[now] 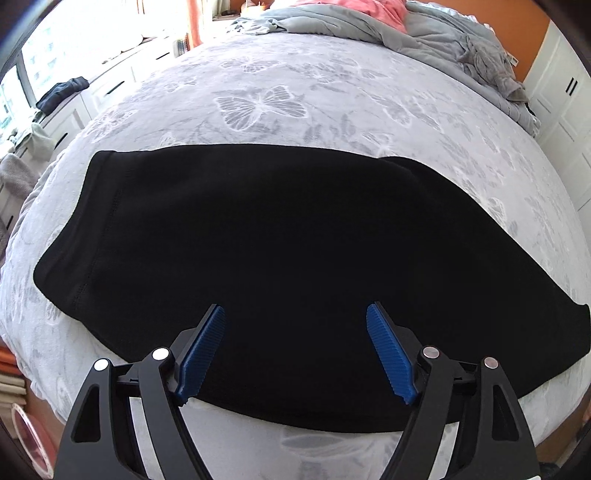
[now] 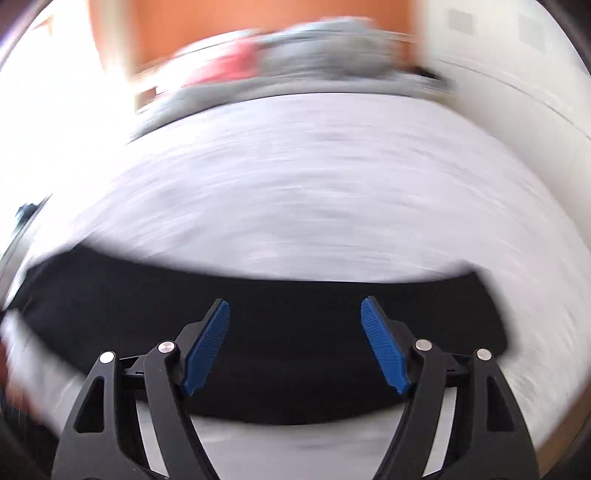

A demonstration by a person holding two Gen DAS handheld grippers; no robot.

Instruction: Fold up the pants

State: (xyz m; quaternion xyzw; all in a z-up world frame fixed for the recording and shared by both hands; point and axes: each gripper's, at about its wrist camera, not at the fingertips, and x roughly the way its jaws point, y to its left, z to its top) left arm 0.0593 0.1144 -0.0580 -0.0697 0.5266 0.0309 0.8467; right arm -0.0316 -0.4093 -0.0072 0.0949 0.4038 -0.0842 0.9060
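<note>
Black pants (image 1: 277, 251) lie flat across the grey bed, folded lengthwise, with the stitched waistband at the left and the leg end at the right. My left gripper (image 1: 295, 314) hovers over their near edge, open, with nothing between its blue pads (image 1: 203, 350). In the blurred right wrist view the same black pants (image 2: 258, 302) stretch across the lower half. My right gripper (image 2: 295, 306) is above them, open, and its pads (image 2: 384, 347) hold nothing.
A grey bedspread (image 1: 266, 103) with a butterfly pattern covers the bed. Crumpled grey bedding (image 1: 443, 40) and a pink cloth (image 1: 354, 9) are piled at the far end. White drawers (image 1: 110, 85) stand to the left, white cupboards (image 1: 561, 122) to the right.
</note>
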